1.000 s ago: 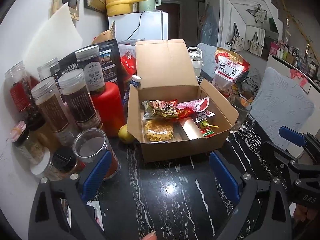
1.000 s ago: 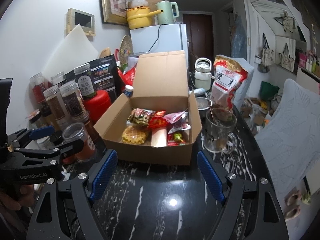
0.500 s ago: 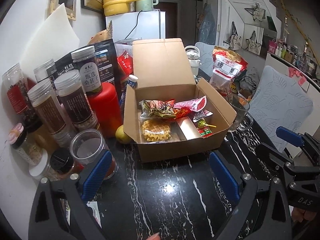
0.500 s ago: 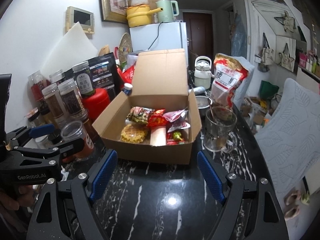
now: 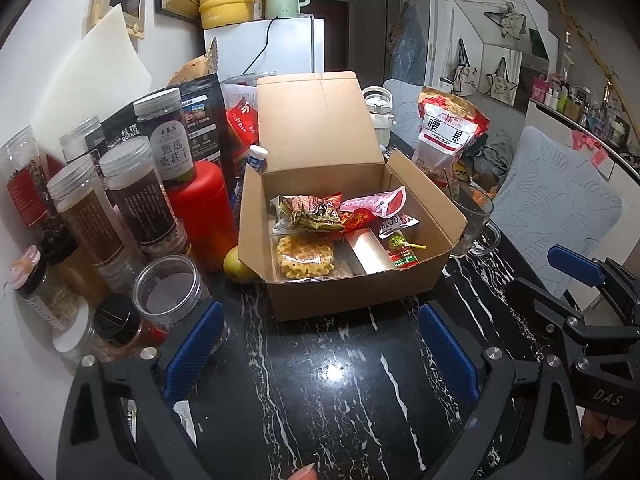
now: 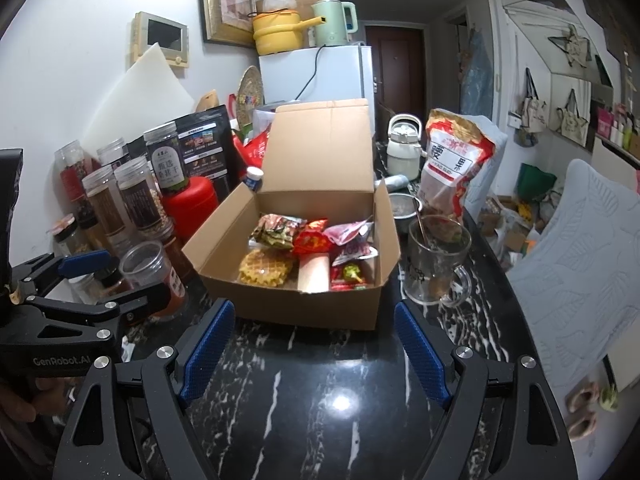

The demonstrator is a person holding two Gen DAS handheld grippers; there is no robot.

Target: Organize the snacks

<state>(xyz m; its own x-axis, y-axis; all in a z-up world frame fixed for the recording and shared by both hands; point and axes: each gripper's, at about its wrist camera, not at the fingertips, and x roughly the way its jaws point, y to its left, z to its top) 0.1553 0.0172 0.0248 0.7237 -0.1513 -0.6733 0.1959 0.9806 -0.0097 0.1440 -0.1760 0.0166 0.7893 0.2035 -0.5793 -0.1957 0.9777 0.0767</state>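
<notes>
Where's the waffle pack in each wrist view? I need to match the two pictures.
Left wrist: waffle pack at centre, front-left corner of the cardboard box.
Right wrist: waffle pack left of centre, same corner.
Shared landmark: glass mug right of the box.

Left gripper point(image 5: 320, 356): jaws wide apart, nothing between, angled downward. Right gripper point(image 6: 314, 354): jaws wide apart, empty, angled downward. Both side by side, apart.

Dim indoor light, strong fisheye bend

An overhead lamp left a white glare spot on the black marble table point(image 6: 340, 402) between the fingers point(image 6: 206, 354); beyond them the room bowed at the edges, corners went black, and far clutter looked soft.
</notes>
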